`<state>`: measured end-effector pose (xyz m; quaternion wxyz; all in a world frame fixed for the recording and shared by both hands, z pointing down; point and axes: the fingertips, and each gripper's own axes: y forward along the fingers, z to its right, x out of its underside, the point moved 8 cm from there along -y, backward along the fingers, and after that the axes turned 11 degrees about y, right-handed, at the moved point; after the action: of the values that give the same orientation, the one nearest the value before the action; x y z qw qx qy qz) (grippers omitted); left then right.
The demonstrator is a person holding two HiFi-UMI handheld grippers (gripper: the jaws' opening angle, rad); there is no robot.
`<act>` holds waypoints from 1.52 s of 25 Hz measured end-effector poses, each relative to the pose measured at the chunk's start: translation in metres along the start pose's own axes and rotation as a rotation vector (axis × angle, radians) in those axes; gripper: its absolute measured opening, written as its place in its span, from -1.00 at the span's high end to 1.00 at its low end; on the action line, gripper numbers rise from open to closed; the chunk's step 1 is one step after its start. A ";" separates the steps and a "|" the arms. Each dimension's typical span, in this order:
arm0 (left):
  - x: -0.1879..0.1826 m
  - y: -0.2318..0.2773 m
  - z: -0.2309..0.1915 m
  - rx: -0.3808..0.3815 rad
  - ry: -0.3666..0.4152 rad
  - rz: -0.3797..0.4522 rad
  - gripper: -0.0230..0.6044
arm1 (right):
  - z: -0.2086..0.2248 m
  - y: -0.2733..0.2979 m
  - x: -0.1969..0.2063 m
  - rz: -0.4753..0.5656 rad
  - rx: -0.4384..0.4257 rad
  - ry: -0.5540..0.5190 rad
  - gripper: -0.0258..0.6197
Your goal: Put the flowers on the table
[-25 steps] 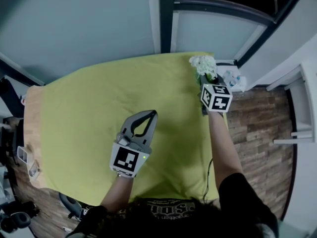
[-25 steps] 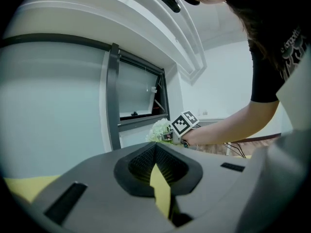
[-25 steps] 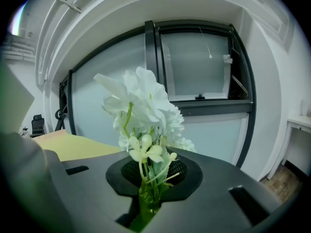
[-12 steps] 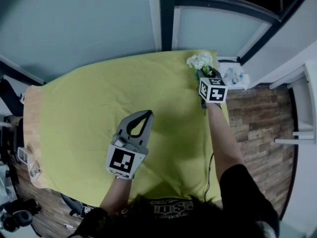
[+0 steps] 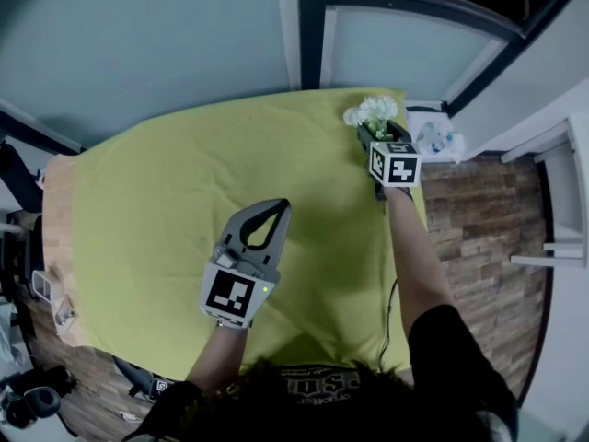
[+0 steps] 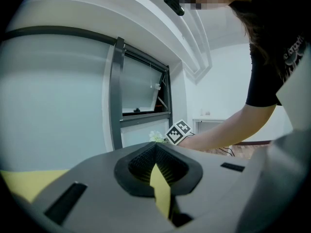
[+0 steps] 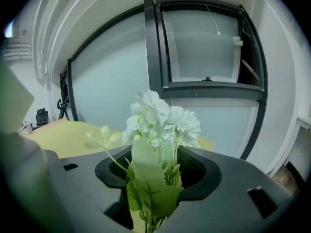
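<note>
- The table (image 5: 57,247) fills the middle of my head view. A yellow-green cloth (image 5: 166,210) covers nearly all of it, and a strip of bare wood shows along the table's left edge.
- A few small items lie on that bare strip, but they are too small for me to name.
- Behind the table's far edge is a wall of frosted glass panes. The dark post of a window (image 5: 313,26) rises near the far right corner.
- In the right gripper view the same window (image 7: 209,47) has one pane tilted open at the top.
- A wood-plank floor (image 5: 479,238) lies right of the table, with white furniture further right.
- A pale bundle (image 5: 437,141) sits just off the table's far right corner. I cannot tell what it is.
- The flowers (image 5: 373,111) are at the table's far right corner, over the cloth. I cannot tell whether the stems touch it.
- My right gripper (image 5: 370,134) has just been opening its jaws. They now stand apart with the flowers (image 7: 160,120) upright in the gap, white heads above the jaw tips and leaves and stems down between them.
- In its own view the right gripper (image 7: 156,154) points toward the window.
- My left gripper (image 5: 276,206) hangs over the middle of the table, well apart from the flowers.
- Its jaws are closed tip to tip on nothing. In the left gripper (image 6: 156,147) view only cloth shows through the gap behind the tips.
</note>
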<state>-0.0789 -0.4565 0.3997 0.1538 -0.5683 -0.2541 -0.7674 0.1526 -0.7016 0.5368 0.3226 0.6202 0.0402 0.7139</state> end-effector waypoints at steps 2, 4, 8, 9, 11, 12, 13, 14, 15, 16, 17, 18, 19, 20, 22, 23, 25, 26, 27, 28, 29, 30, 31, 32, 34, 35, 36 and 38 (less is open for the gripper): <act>-0.002 0.000 0.001 -0.001 -0.001 0.006 0.92 | -0.002 -0.003 0.000 -0.006 -0.011 -0.002 0.09; -0.004 -0.001 0.002 -0.001 -0.002 0.008 0.92 | -0.005 -0.008 0.000 -0.007 -0.023 -0.017 0.04; -0.009 -0.005 0.005 -0.001 -0.002 0.023 0.92 | -0.011 -0.022 -0.005 0.007 -0.027 -0.056 0.01; -0.010 -0.006 0.005 -0.002 -0.002 0.026 0.92 | -0.012 -0.027 -0.007 0.017 -0.028 -0.059 0.01; -0.011 -0.010 0.007 -0.003 0.001 0.036 0.92 | -0.016 -0.040 -0.011 0.043 -0.031 -0.058 0.01; -0.012 -0.011 0.008 -0.004 0.003 0.045 0.92 | -0.019 -0.047 -0.014 0.057 -0.035 -0.055 0.01; -0.013 -0.013 0.010 -0.005 0.003 0.052 0.92 | -0.022 -0.055 -0.016 0.071 -0.040 -0.050 0.01; -0.015 -0.015 0.011 -0.003 0.001 0.057 0.92 | -0.025 -0.064 -0.019 0.084 -0.044 -0.044 0.02; -0.018 -0.017 0.012 -0.001 0.000 0.061 0.92 | -0.030 -0.072 -0.020 0.096 -0.047 -0.039 0.01; -0.020 -0.020 0.013 0.000 0.004 0.068 0.92 | -0.034 -0.081 -0.022 0.108 -0.050 -0.037 0.02; -0.022 -0.022 0.014 -0.001 0.011 0.079 0.92 | -0.039 -0.090 -0.022 0.121 -0.054 -0.035 0.02; -0.024 -0.024 0.015 -0.002 0.020 0.090 0.92 | -0.043 -0.100 -0.023 0.134 -0.060 -0.035 0.02; -0.025 -0.026 0.017 0.000 0.024 0.095 0.92 | -0.048 -0.110 -0.023 0.148 -0.068 -0.033 0.02; -0.027 -0.029 0.018 0.002 0.025 0.097 0.92 | -0.052 -0.121 -0.024 0.160 -0.077 -0.029 0.02; -0.031 -0.035 0.021 -0.001 0.024 0.108 0.92 | -0.060 -0.144 -0.024 0.182 -0.089 -0.028 0.02; -0.033 -0.039 0.022 -0.003 0.024 0.114 0.92 | -0.065 -0.156 -0.024 0.194 -0.093 -0.032 0.02; -0.038 -0.046 0.025 -0.002 0.025 0.121 0.92 | -0.075 -0.181 -0.024 0.223 -0.098 -0.042 0.02; -0.040 -0.050 0.027 0.000 0.027 0.128 0.92 | -0.081 -0.194 -0.024 0.238 -0.102 -0.047 0.02; -0.041 -0.054 0.029 0.003 0.029 0.135 0.92 | -0.088 -0.207 -0.023 0.252 -0.107 -0.052 0.03; -0.042 -0.058 0.031 0.006 0.031 0.144 0.92 | -0.095 -0.220 -0.022 0.265 -0.113 -0.055 0.03; -0.042 -0.062 0.034 0.006 0.033 0.156 0.92 | -0.103 -0.233 -0.020 0.277 -0.120 -0.057 0.04; -0.043 -0.067 0.036 0.007 0.035 0.166 0.92 | -0.111 -0.246 -0.018 0.288 -0.124 -0.059 0.05; -0.043 -0.073 0.039 0.010 0.036 0.173 0.92 | -0.119 -0.258 -0.016 0.300 -0.126 -0.065 0.06; -0.044 -0.079 0.041 0.015 0.037 0.178 0.92 | -0.127 -0.270 -0.013 0.310 -0.123 -0.076 0.07; -0.048 -0.091 0.047 0.029 0.041 0.189 0.92 | -0.143 -0.296 -0.005 0.327 -0.104 -0.118 0.12; -0.049 -0.097 0.051 0.037 0.045 0.196 0.92 | -0.150 -0.308 0.000 0.334 -0.095 -0.135 0.14; -0.051 -0.103 0.055 0.045 0.049 0.203 0.92 | -0.156 -0.320 0.004 0.342 -0.092 -0.142 0.18; -0.055 -0.114 0.061 0.057 0.058 0.216 0.92 | -0.166 -0.342 0.012 0.362 -0.093 -0.139 0.23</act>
<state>-0.0737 -0.3309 0.3369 0.2591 -0.5653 -0.2084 -0.7549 0.1412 -0.3686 0.3527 0.2193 0.6495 -0.1271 0.7169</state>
